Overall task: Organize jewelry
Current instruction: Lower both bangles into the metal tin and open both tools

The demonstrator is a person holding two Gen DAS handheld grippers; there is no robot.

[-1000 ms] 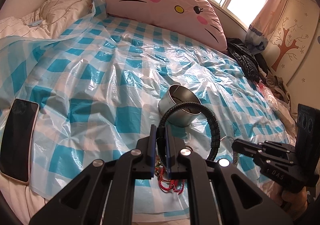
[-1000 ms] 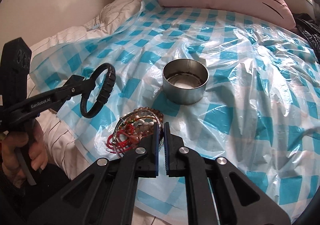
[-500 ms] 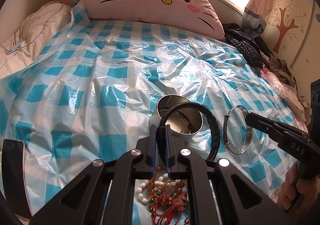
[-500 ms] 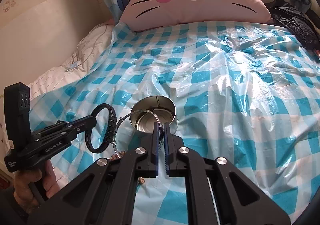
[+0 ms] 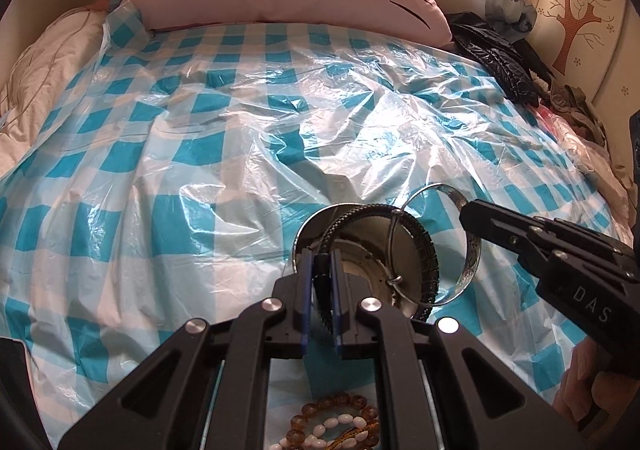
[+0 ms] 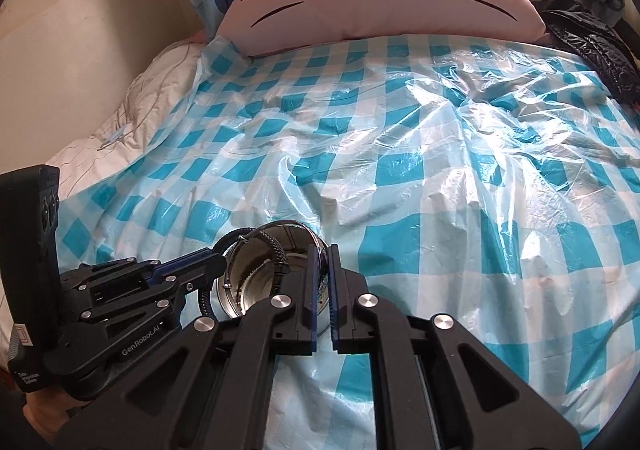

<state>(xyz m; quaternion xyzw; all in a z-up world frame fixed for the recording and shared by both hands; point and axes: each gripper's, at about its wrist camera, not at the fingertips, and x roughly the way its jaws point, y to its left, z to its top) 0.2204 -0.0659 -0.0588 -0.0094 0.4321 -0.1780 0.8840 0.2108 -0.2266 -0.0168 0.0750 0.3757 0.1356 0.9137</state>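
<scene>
Hanging over the tin at the lower middle of the frame, two rings are held. The left gripper is pinched tight on the black band; the right gripper is pinched tight on the silver bangle. Both rings stand on edge, just above the tin's mouth, the black band more over it. Beads are left at the bottom. "DAS" and "GenRobot.AI" can be read.
</scene>
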